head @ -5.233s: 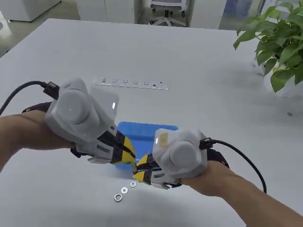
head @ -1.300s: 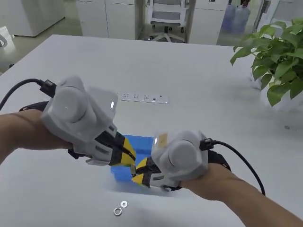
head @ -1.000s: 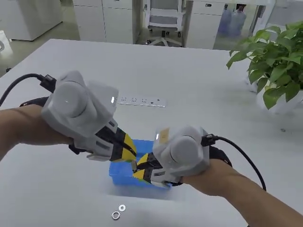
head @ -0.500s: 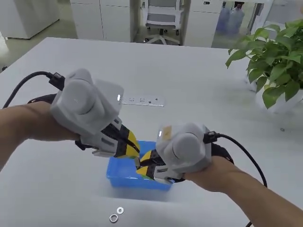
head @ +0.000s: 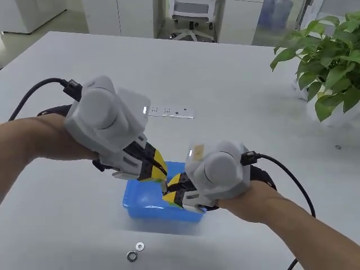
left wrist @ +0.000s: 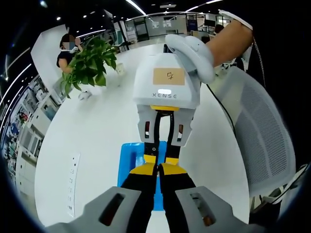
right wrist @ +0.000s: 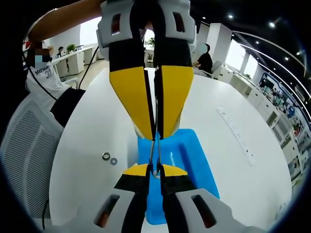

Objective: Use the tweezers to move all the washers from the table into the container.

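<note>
**Head view, lower centre.** Two washers lie side by side on the white worktop. They sit apart from the blue container, which stands just above them in the frame. Over the container, the left tongs and the right tongs point at each other, tips nearly touching.

**Right gripper view.** The right tongs, at bottom centre, are closed on the lower end of the thin metal tweezers. The left tongs enter from the top and are closed on the upper length. The tweezers therefore run upright in the frame between the two pairs. Their lower end lies over the container's blue interior; whether it holds a washer cannot be told.

**Head view, centre to top.** Beyond the container, a white power strip lies at centre frame. A potted plant occupies the upper right. An office chair stands past the worktop's far edge at top centre.
</note>
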Demonstrator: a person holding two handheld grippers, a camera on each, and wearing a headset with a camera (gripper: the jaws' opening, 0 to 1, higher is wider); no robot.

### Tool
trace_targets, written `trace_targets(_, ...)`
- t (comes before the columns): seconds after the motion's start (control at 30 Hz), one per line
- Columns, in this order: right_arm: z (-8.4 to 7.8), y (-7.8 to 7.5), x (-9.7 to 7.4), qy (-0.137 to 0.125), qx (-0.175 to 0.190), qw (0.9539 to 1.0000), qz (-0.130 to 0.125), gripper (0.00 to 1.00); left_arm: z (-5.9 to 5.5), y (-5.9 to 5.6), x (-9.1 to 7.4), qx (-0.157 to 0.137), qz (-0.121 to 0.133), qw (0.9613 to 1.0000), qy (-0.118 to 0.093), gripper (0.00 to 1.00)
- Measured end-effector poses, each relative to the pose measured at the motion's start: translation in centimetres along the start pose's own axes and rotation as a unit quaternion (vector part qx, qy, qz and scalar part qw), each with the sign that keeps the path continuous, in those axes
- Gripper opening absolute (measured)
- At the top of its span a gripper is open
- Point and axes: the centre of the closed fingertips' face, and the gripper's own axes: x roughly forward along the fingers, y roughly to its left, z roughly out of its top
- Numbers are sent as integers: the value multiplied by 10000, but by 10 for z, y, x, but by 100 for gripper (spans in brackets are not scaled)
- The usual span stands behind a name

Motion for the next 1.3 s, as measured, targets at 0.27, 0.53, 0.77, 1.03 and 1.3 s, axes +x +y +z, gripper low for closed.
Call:
trace_targets(0.27, -8, -5, 9, 32, 97, 9999, 73, 10, -7, 6, 9, -34, -74, 10000, 40, 6)
trace_targets(0.53, -15, -8, 19, 60, 171, 9996, 204, 10, -16, 9, 15, -103, -141, 9998, 94, 6)
trace_targets(0.77, -21, -8, 25, 101, 184, 9993, 312, 10, -21, 10, 23, -134, -210, 9996, 135, 6)
trace_targets(1.03, -24, -11, 30, 124, 222, 9990, 376, 10, -25, 14, 27, -176, -228, 9995, 128, 6)
trace_targets(1.3, -25, -11, 33, 136, 242, 9987, 431, 11, -29, 16, 28, -191, -206, 9995, 136, 6)
